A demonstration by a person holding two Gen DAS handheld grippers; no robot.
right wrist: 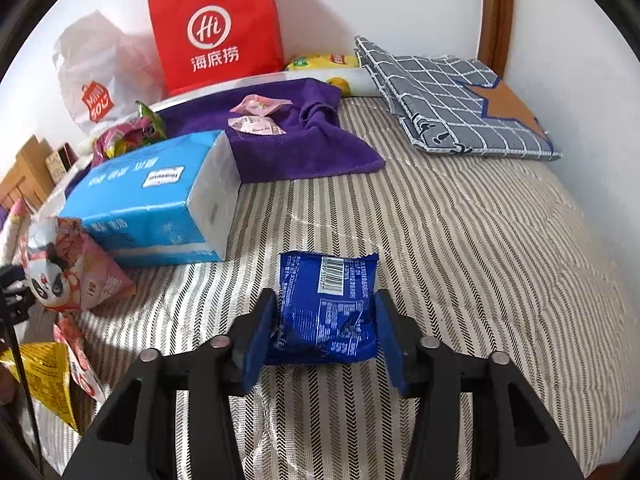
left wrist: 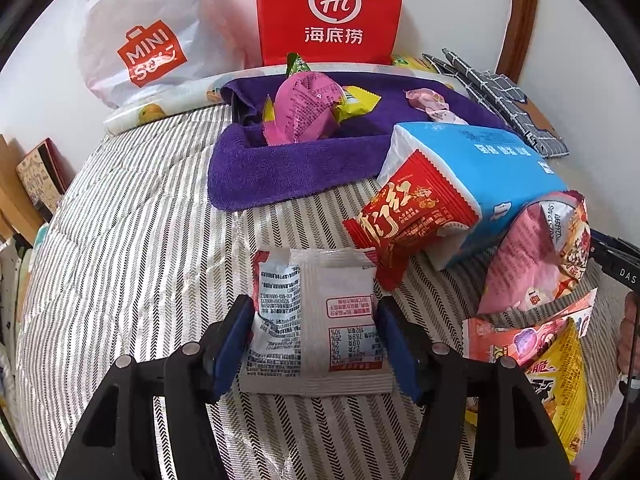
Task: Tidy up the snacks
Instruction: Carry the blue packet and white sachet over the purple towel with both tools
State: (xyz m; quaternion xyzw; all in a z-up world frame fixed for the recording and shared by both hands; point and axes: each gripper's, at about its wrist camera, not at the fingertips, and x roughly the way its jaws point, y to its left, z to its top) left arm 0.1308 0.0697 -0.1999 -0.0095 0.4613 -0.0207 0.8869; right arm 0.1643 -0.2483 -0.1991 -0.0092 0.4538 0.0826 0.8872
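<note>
Between the blue pads of the left gripper (left wrist: 316,344) lies a flat white snack packet with red-edged print (left wrist: 316,320), resting on the striped grey-and-white quilt (left wrist: 140,240); whether the pads still press it I cannot tell. Beyond it sit a red foil sachet (left wrist: 404,228), a blue tissue pack (left wrist: 480,168) and a purple towel (left wrist: 280,172) bearing pink and yellow packets.

Right view: the right gripper (right wrist: 326,332) straddles a crinkled blue foil snack packet (right wrist: 328,312) lying on the quilt, left pad touching, right pad just beside, grip uncertain.

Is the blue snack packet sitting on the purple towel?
No, the blue snack packet lies on the striped cover, well in front of the purple towel.
</note>
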